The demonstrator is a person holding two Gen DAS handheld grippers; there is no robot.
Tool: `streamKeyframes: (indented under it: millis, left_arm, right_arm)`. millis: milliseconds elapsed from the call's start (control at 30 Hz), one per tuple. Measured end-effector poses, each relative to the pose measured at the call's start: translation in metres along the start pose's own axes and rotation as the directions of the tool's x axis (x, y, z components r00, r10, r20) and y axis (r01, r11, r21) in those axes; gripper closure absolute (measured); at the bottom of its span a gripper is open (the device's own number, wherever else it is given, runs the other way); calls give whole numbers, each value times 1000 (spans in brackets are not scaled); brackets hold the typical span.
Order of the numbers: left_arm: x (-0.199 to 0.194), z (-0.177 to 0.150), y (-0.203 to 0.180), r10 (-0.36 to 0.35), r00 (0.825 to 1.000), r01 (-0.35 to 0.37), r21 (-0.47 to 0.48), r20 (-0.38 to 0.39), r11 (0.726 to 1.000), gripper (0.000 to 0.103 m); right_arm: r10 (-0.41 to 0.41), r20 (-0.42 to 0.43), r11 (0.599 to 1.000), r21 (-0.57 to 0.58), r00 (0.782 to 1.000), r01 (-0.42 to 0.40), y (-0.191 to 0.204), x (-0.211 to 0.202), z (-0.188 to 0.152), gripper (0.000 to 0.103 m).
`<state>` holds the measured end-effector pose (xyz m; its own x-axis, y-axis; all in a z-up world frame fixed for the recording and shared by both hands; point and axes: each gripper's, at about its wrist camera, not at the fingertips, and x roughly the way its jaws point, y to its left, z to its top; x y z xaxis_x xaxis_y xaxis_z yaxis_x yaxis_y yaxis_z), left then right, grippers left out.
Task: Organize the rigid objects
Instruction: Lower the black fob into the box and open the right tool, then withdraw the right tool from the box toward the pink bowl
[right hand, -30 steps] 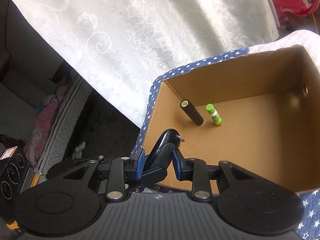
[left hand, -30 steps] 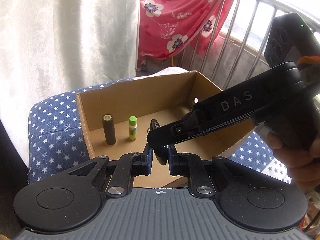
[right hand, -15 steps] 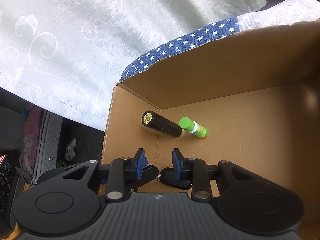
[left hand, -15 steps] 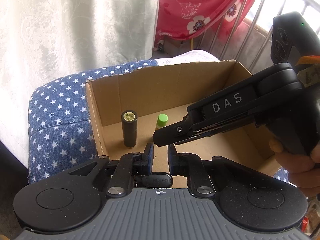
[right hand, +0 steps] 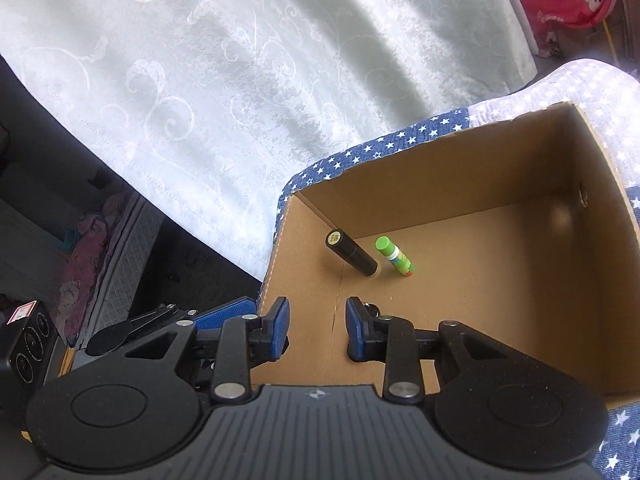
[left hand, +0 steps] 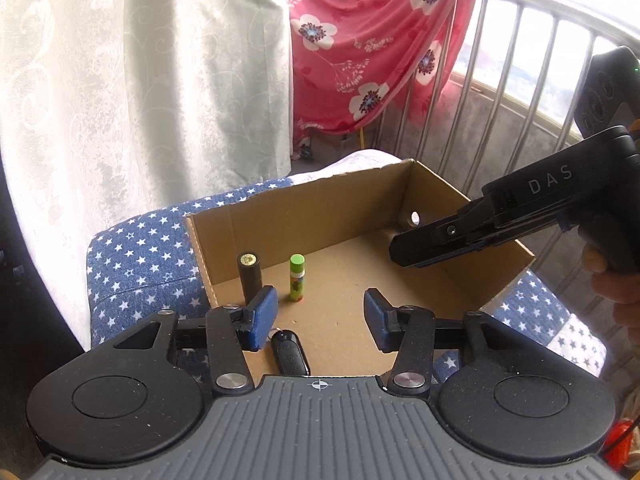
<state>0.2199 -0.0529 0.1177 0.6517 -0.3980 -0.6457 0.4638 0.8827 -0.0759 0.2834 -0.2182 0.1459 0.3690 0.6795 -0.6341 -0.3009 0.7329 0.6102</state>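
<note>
the left gripper (left hand: 320,316) has let go: its jaws, shut a moment ago, now stand wide, and the black key fob (left hand: 290,354) lies on the floor of the cardboard box (left hand: 320,196) near the dark tube (left hand: 250,276) and green stick (left hand: 296,278). the right gripper (right hand: 316,330), jaws apart and apparently empty, hovers over the box, so this item looks placed.

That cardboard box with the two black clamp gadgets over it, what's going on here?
A person is sorting small items into the cardboard box, using a handheld gripper in each hand. A black tube and a green-capped stick stand upright on its floor, and a black car key fob lies near the front wall. The left gripper is wide open just above the fob. The right gripper is open too, holding nothing.
</note>
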Motion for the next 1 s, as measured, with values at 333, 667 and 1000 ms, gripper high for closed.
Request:
streamKeyframes:
  millis: [333, 667, 1000]
  left_arm:
    - [-67, -53, -26, 13, 988, -20, 42, 156, 999, 0]
    - [-41, -131, -36, -60, 998, 59, -110, -3, 992, 0]
    - [-34, -172, -60, -159, 987, 159, -100, 1, 982, 0]
  right_arm:
    - [12, 195, 975, -218, 981, 32, 32, -84, -93, 27]
    - [-293, 260, 857, -356, 920, 373, 28, -56, -178, 0]
    - [-228, 307, 882, -337, 924, 330, 14, -58, -207, 0]
